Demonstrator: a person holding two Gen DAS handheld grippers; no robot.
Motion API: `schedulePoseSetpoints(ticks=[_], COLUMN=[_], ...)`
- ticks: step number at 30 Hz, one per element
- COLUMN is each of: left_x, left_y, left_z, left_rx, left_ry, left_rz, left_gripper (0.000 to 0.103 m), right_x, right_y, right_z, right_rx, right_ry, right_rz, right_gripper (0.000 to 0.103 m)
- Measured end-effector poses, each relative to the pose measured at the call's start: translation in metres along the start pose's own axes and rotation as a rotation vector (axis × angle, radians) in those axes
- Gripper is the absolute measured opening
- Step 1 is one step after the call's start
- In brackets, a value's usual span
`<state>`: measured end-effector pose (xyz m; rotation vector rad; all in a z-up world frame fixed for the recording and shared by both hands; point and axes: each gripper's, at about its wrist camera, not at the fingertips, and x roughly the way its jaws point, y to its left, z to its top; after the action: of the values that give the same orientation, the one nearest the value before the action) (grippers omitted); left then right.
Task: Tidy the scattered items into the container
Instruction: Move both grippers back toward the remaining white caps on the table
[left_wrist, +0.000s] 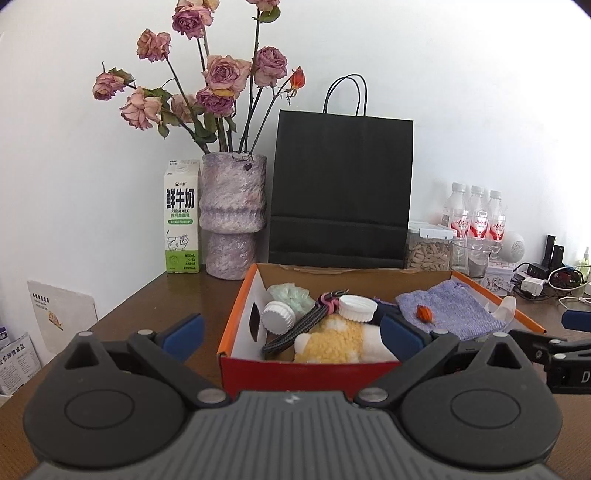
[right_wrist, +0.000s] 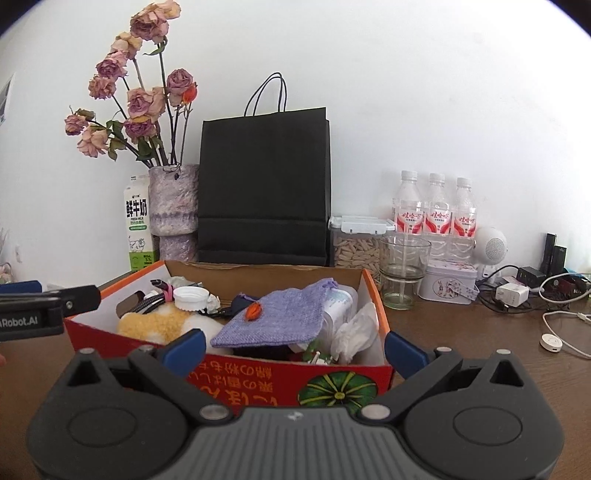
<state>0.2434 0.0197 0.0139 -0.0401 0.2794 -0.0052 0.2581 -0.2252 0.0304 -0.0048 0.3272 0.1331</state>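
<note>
Box (left_wrist: 314, 371), red cardboard w/ orange rim, sat on the brown table (left_wrist: 155, 306) in front of a black paper bag (left_wrist: 340, 188). Its long axis ran left-right across the table, parallel to the wall, open top facing up; the printed front w/ a pumpkin picture faced the right gripper.

Inside, from the left end: a white screw-cap bottle (left_wrist: 279, 314) lying on its side, cap end pointing toward the near-left; a dark braided strap (left_wrist: 295, 330) running diagonally from near-left up toward the far-right; a yellow-and-white plush toy (left_wrist: 336, 341) against the front wall; a 2nd white cap (left_wrist: 357, 308) standing on top of the plush. A purple knit pouch (right_wrist: 273, 321) w/ a small orange bud (right_wrist: 254, 312) on it lay tilted over the middle-right, its closed neck pointing toward the back wall. Crumpled white tissue (right_wrist: 354, 332) was at the right end.

Left gripper (left_wrist: 291, 332) hovered low at the box's near-left side, blue pads spread wide, holding nothing. Right gripper (right_wrist: 293, 345) was just in front of the box, also spread wide & empty, one pad either side of the front wall's right half.

Behind: milk carton (left_wrist: 181, 221), vase of dried roses (left_wrist: 232, 214), 3 water bottles (right_wrist: 437, 210), glass (right_wrist: 404, 269).
</note>
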Motion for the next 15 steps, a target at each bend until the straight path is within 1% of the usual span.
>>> schedulePoseSetpoints(ticks=[8,12,15], left_x=[-0.011,-0.012,-0.012], left_y=[0.022,0.028,0.025], left_z=[-0.021,-0.030,-0.036], left_rx=[-0.034,-0.024,0.015], left_ry=[0.149,0.220,0.261], left_rz=[0.049,0.063,0.072], left_gripper=[0.103,0.103,0.103], right_x=[-0.016,-0.020,-0.022], right_y=[-0.007,-0.006,-0.001], right_z=[-0.019,-0.029,-0.035], right_rx=[0.013,0.001,-0.018], right_ry=[0.065,0.103,0.128], right_rz=[-0.005,0.006,0.014], right_gripper=[0.103,0.103,0.103])
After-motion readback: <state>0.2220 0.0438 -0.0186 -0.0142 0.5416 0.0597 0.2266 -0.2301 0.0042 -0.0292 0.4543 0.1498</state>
